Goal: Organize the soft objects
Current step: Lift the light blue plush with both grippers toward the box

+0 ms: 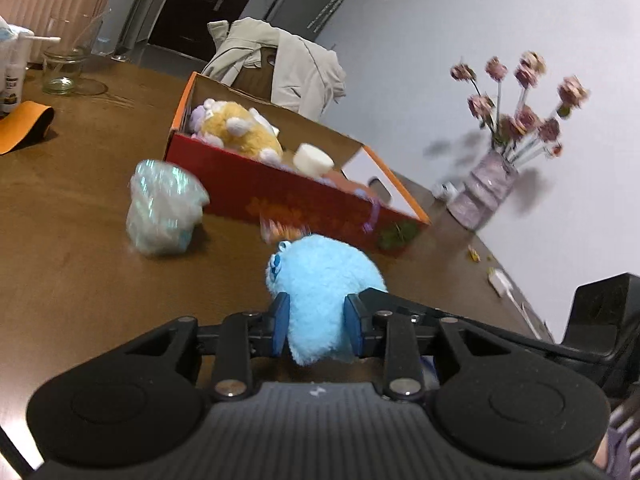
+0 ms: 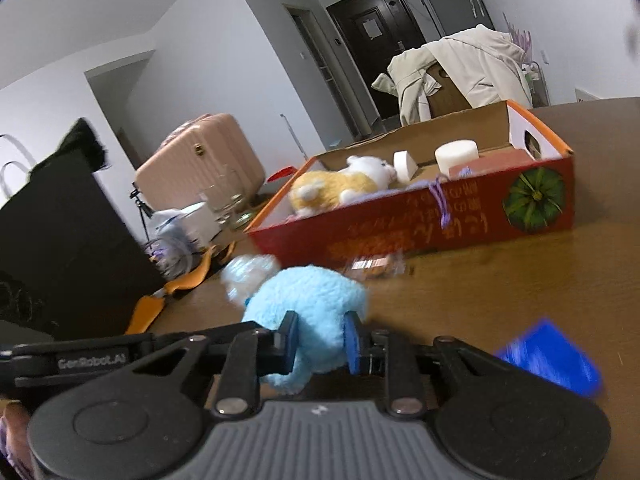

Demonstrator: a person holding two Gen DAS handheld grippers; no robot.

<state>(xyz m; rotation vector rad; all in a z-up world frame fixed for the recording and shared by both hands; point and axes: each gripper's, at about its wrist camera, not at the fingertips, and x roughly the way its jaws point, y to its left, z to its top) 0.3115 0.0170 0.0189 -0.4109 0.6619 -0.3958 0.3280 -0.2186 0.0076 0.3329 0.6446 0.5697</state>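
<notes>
The blue plush (image 1: 324, 280) (image 2: 312, 300) is clamped from opposite sides by the left gripper (image 1: 318, 326) and the right gripper (image 2: 322, 340), jaws narrowed onto it. The red box (image 1: 304, 196) (image 2: 432, 224), with the yellow plush (image 1: 240, 132) (image 2: 332, 188) inside, is seen just beyond them on the table (image 1: 80, 240) (image 2: 500, 280).

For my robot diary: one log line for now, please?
left gripper: shut on blue plush | right gripper: same plush | red box: behind

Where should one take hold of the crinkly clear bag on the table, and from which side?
Grip the crinkly clear bag at its gathered upper part, coming from above. It stands upright on the table, wide at the base and looser on top, and the red box stands close behind it.
</notes>
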